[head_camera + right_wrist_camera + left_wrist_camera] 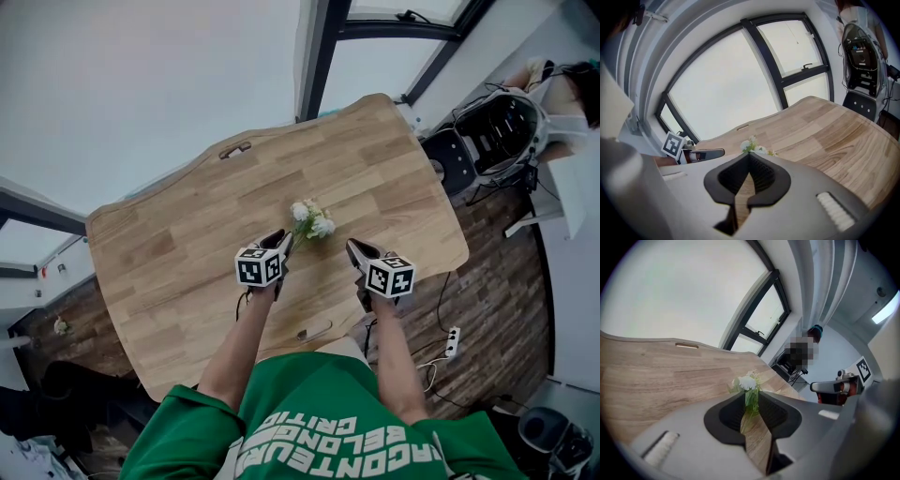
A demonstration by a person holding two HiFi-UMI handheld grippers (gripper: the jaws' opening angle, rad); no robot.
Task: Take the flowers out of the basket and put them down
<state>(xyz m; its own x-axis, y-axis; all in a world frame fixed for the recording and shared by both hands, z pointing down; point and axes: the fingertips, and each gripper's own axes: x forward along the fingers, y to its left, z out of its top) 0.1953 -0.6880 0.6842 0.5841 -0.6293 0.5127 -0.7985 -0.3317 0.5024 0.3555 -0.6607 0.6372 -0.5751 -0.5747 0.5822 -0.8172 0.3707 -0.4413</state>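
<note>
The left tongs (285,240) pinch the flowers (312,221) by their stems over the middle of the tabletop (178,253). Blossoms point away from the person. Bare wood lies all round, edges well apart. The right tongs (352,247) are closed, empty, just beside.

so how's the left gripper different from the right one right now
The left gripper has its fingers pinched on the green stems of the flowers; the right gripper has its fingers meeting at the tips with nothing between them. In the head view the left gripper's tip is at the flowers, while the right gripper stands apart, to their right. Both hang above the wooden table, pointing forward and down.
</note>
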